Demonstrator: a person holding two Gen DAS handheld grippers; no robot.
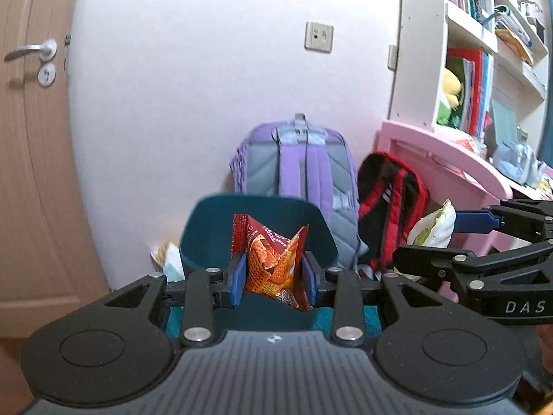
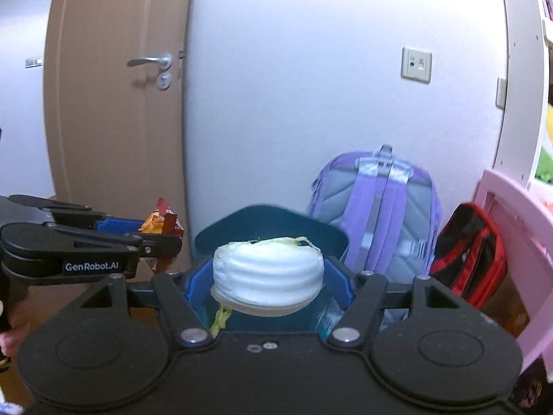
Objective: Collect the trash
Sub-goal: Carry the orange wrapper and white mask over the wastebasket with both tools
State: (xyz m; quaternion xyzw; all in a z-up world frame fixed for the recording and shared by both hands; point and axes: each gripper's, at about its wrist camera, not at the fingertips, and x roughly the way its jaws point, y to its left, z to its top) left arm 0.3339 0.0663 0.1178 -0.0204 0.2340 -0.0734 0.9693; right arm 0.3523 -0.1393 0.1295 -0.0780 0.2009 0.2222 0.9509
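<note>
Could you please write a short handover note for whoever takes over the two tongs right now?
Left tongs: shut on a red-orange snack wrapper, held up in the air.
Right tongs: shut on a white face mask with yellowish straps, also lifted.
Teal bin, lid open, stands on the floor ahead of both, against the wall beside the purple backpack.
Done: both pieces picked up.
Left: drop both into the bin. More litter seems to lie left of the bin; check it.
</note>
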